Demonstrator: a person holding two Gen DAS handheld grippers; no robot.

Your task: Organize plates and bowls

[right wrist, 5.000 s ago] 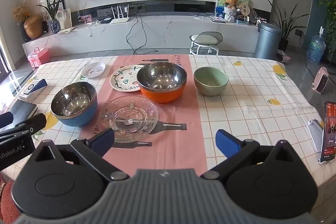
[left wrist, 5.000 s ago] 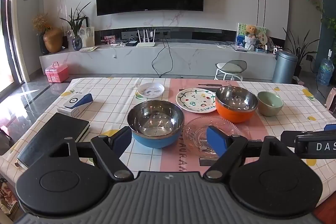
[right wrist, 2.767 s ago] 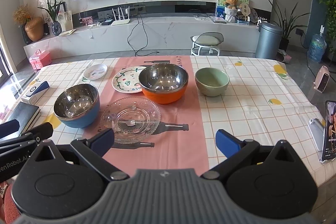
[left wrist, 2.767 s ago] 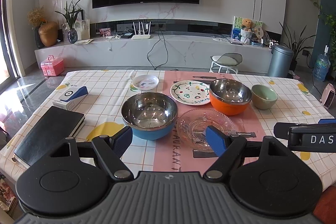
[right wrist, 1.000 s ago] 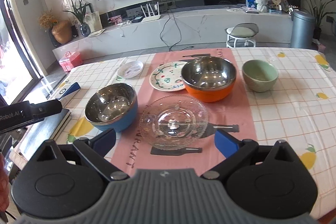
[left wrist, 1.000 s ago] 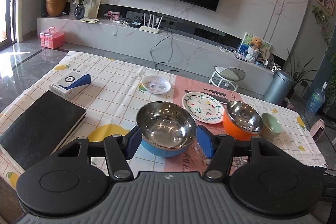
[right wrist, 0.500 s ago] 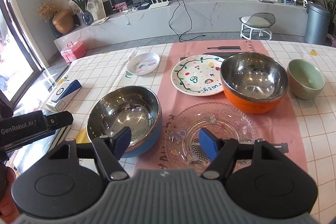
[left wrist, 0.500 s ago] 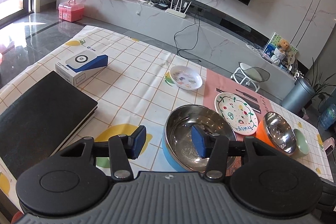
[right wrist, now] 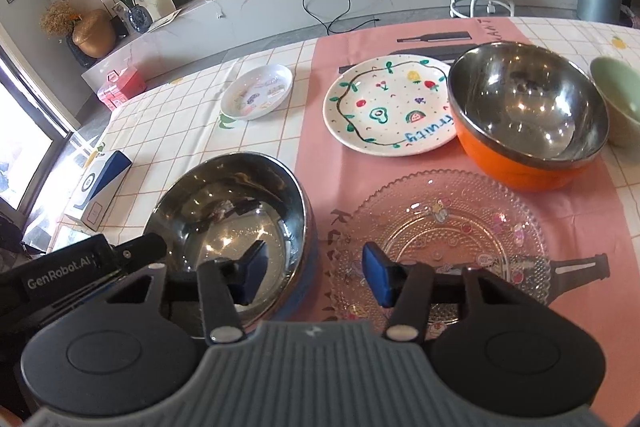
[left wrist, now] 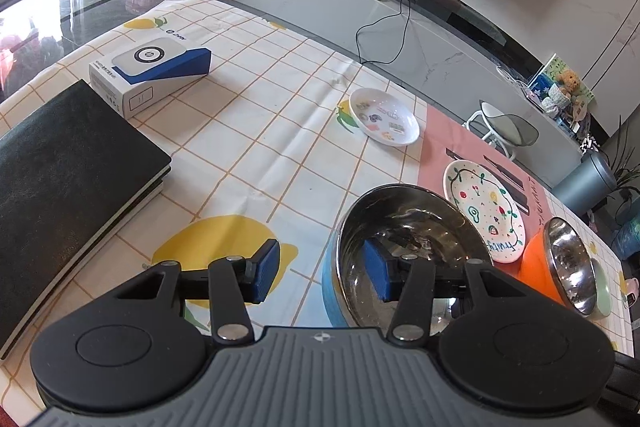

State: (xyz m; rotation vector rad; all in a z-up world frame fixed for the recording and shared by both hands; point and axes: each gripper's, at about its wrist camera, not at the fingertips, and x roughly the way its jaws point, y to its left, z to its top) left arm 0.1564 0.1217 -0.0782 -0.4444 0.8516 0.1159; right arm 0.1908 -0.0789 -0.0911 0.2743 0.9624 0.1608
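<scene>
Both tongs (left wrist: pixel 322 273) (right wrist: pixel 310 269) astride blue bowl's (right wrist: pixel 240 203) rim, apparently.

Bare cloth (left wrist: pixel 256 147) left of blue bowl (left wrist: pixel 332 287); glass plate (right wrist: pixel 460 227) crowds right.

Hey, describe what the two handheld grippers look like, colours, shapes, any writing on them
Both match. The left gripper and right gripper each have two blue rectangular finger pads on black linkage arms with silver pivot pins, two round black discs, and a grey ribbed housing bearing a small round emblem. Seen from the right wrist camera, the left gripper's black body reads "GenRobot.AI" in pale letters. No cables or sleeves show.
</scene>
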